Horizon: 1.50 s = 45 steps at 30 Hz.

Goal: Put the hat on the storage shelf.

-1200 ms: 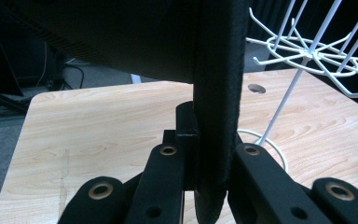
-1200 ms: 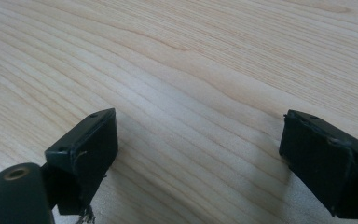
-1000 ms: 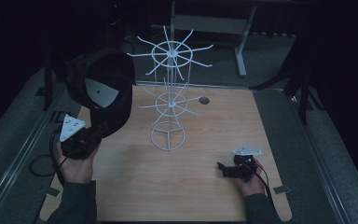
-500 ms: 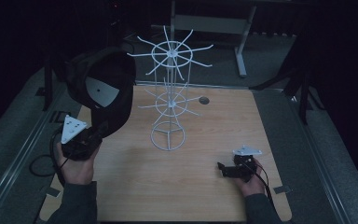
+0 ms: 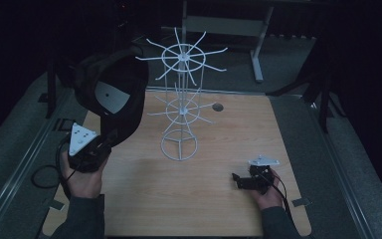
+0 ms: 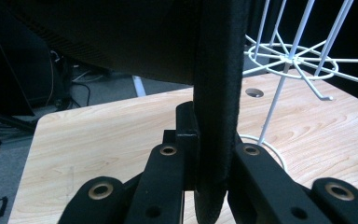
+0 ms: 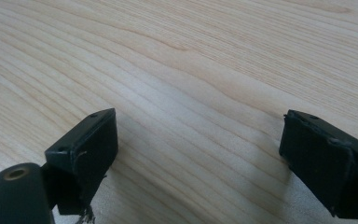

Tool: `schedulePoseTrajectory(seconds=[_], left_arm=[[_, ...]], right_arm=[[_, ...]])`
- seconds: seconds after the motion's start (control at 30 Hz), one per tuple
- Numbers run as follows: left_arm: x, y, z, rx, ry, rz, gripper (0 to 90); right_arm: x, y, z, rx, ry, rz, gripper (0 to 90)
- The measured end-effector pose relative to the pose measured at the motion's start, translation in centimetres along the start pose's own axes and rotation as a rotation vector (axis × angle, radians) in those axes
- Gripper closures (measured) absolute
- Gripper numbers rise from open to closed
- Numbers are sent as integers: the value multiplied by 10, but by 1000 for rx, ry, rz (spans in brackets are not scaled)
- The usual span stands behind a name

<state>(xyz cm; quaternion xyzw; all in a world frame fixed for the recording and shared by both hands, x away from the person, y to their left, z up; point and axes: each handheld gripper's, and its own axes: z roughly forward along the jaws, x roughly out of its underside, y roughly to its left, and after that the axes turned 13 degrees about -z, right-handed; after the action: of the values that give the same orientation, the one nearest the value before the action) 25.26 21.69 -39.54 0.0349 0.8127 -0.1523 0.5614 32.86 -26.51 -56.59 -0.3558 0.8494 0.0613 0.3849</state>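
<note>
A black cap (image 5: 112, 99) with a white label inside hangs in the air at the left, above the table. My left gripper (image 5: 110, 137) is shut on its lower edge; in the left gripper view the black fabric edge (image 6: 214, 121) is pinched between the jaws of my left gripper (image 6: 209, 154). A white wire rack (image 5: 181, 99) with two tiers of spoke hooks stands mid-table, right of the cap. My right gripper (image 5: 238, 181) rests low near the front right, open; in the right gripper view, my right gripper (image 7: 198, 144) has only bare wood between its jaws.
The wooden table (image 5: 219, 209) has a round cable hole (image 5: 218, 107) behind the rack. A grey desk frame (image 5: 256, 45) stands beyond the far edge. Dark carpet borders the table on both sides.
The cap and left gripper have shifted very slightly; the right gripper stays where it was.
</note>
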Motion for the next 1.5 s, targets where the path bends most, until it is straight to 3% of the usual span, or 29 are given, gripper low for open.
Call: schedulePoseTrajectory(seconds=[0.67, 1.1, 1.5], left_arm=[[1, -10, -6, -16, -26, 39, 866], [3, -12, -14, -16, -38, 44, 866], [4, -14, -21, 5, -37, 23, 865]], right_arm=[[0, 0, 0, 0, 1, 0, 113], [0, 0, 0, 0, -1, -2, 113], [0, 0, 0, 0, -1, 0, 113]])
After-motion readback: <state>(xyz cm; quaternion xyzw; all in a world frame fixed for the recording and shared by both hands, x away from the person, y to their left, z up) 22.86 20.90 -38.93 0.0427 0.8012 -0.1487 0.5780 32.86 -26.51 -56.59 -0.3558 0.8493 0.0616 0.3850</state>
